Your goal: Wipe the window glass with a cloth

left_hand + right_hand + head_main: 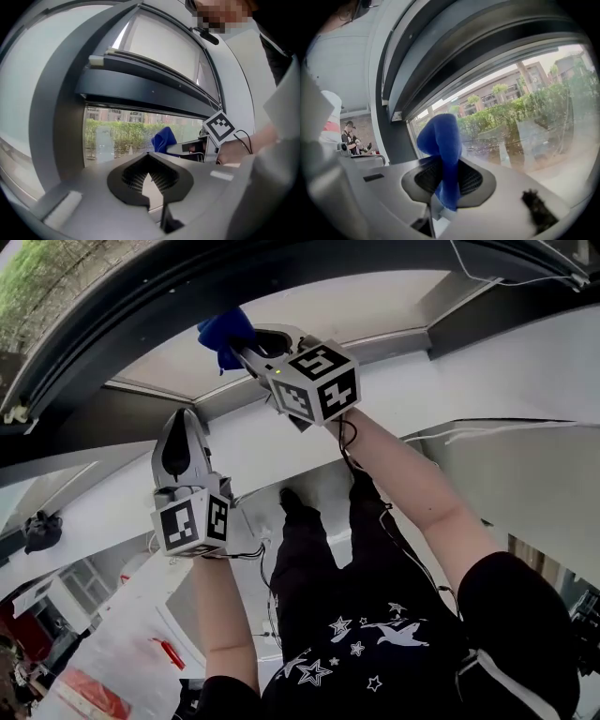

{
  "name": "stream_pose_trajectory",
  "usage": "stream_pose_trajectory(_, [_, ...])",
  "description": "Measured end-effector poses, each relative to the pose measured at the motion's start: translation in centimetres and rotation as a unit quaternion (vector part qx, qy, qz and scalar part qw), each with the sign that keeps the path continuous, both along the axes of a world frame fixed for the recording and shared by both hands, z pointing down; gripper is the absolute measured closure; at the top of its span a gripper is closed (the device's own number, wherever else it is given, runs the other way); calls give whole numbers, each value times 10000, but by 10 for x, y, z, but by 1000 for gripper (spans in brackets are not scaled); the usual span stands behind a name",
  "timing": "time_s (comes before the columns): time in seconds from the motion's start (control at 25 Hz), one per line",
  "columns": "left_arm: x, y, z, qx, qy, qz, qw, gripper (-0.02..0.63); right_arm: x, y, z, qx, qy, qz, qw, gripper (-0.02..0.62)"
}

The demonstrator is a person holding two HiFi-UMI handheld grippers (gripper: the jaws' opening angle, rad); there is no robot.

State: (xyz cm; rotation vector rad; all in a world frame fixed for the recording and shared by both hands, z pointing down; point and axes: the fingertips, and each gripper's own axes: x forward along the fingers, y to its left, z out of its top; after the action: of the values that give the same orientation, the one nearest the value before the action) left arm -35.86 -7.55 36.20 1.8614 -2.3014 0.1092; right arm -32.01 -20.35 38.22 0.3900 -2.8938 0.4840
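The blue cloth [443,140] is pinched in the right tool [247,343], with a fat fold sticking out past the tips. It's held up at the glass [525,117], low on the pane. From the left gripper view the cloth looks right up against the pane, but actual contact can't be confirmed from any view.

So this is judged to be the wiping step itself, or the instant just before it. Nothing on the glass shows how much has been covered, tbh.

The left tool [149,157] is pressed together at the tips with nothing in it. It's parked lower down and off to the side, pointed at the same window, well apart from the cloth.

For the next move, the fold probably needs to be pressed flat on the pane and dragged sideways. A firm pinch has to be kept, since only a narrow strip of cloth is clamped and it could be pulled out by friction.

Things in the way: the dark frame [464,56] runs close along the top of the pane, so the tool body could get knocked against it on a high stroke. A cable [349,451] is seen trailing along the right forearm. A person [347,136] is seen far off in the background, no bother here.
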Motion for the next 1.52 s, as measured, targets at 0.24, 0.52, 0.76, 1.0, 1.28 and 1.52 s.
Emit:
stream_pose_trajectory(0.24, [70,-63,0,23,-75,421,9991,601,88,-62,5,116,-55,339,9993,518])
stream_pose_trajectory(0.52, [156,-143,7,60,-128,1057,9943,600,203,-149,11,87,-343,1065,9937,518])
stream_pose_trajectory(0.76, [175,-151,-15,112,-91,1190,9928,600,259,-182,-17,159,-363,1804,9828,518])
stream_pose_trajectory(1.0, [249,-207,4,0,-84,1566,9876,600,361,-258,1,3,-419,2631,9638,518])
stream_pose_trajectory(1.28, [282,-235,2,124,-57,1755,9844,600,422,-301,-1,143,-335,3448,9380,518])
stream_pose_trajectory(1.52, [328,-255,-1,256,24,2157,9761,600,455,-316,1,106,-240,4026,9150,518])
